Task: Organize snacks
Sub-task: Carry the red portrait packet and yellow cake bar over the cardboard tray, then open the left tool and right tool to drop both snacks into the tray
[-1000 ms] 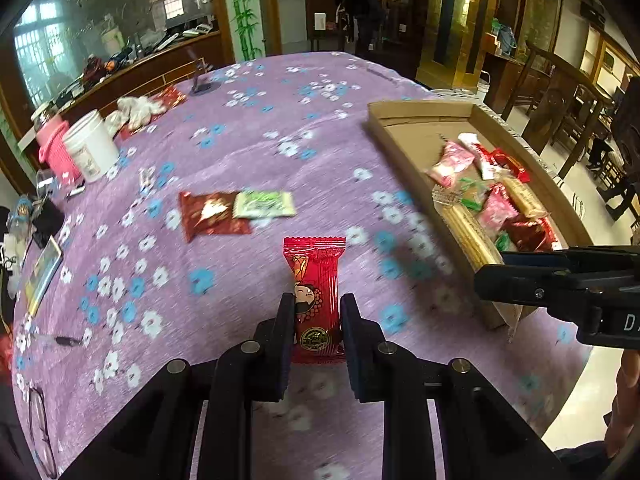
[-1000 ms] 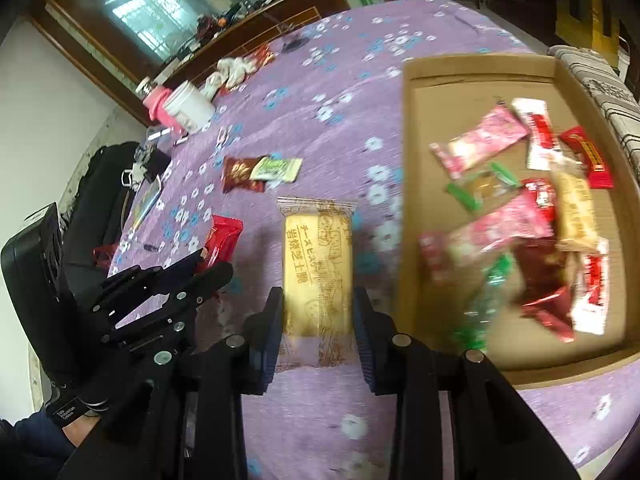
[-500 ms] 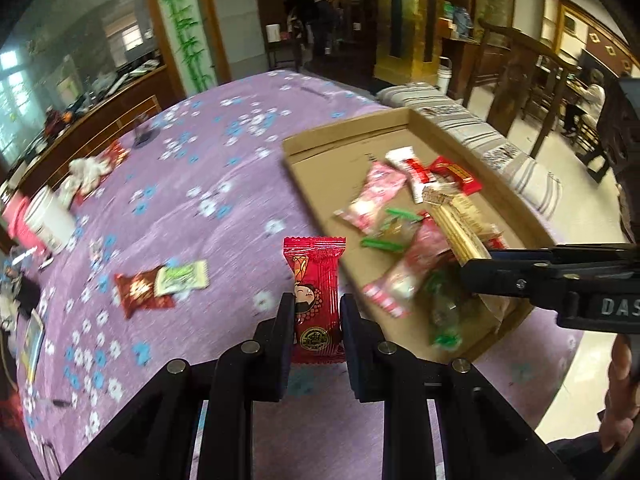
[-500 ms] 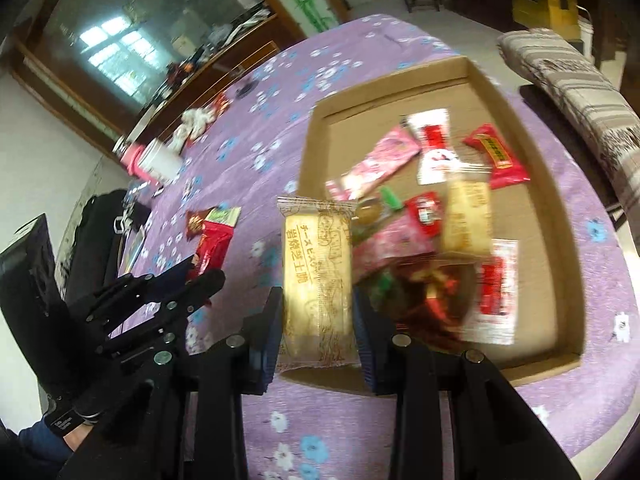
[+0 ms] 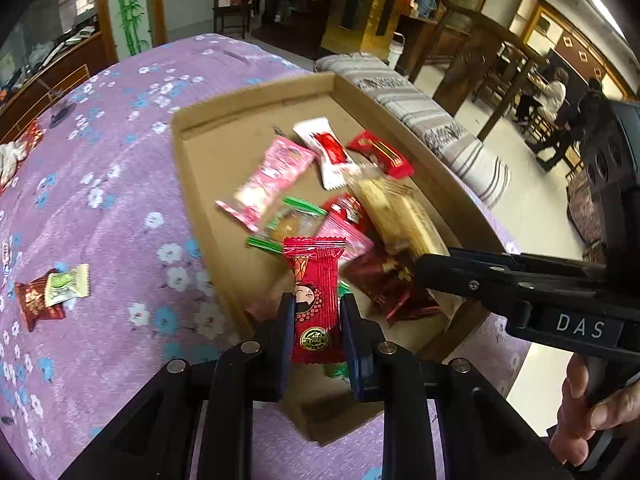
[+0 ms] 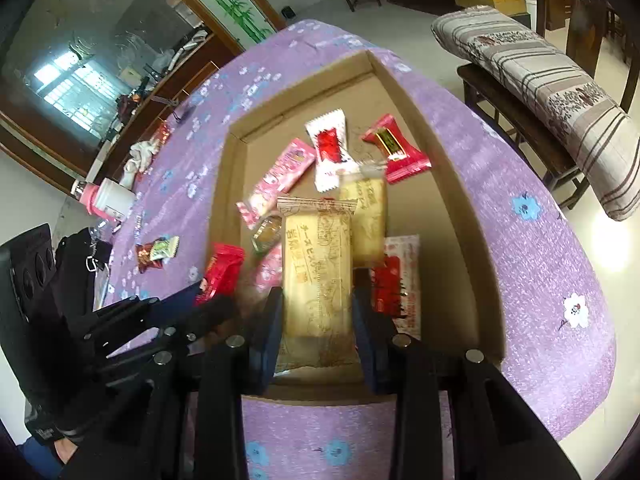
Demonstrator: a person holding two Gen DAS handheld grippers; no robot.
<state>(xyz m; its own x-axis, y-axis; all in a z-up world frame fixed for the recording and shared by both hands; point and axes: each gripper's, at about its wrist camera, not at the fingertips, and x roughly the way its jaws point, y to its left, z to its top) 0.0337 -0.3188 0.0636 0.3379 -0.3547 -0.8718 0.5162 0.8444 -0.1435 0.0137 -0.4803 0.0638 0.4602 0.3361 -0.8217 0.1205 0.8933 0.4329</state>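
Observation:
My left gripper (image 5: 314, 312) is shut on a red snack packet (image 5: 314, 280) and holds it above the near left corner of the cardboard tray (image 5: 248, 96). My right gripper (image 6: 318, 304) is shut on a long beige biscuit packet (image 6: 318, 268) and holds it over the near part of the tray (image 6: 448, 184). The tray holds several snacks: pink, white-and-red, red, green and beige packets. The right gripper shows at the right of the left wrist view (image 5: 436, 270). The left gripper with its red packet (image 6: 220, 270) shows at the left of the right wrist view.
Two small packets, brown (image 5: 34, 304) and green (image 5: 68, 284), lie on the purple flowered tablecloth (image 5: 100, 200) left of the tray. A pink-and-white cup (image 6: 106, 200) and cloths stand at the far side. A striped cushioned bench (image 6: 552, 96) lies beyond the table's right edge.
Both grippers have moved right, from over the tablecloth to over the tray, each still holding its packet. The loose packets on the cloth now lie far to the left.

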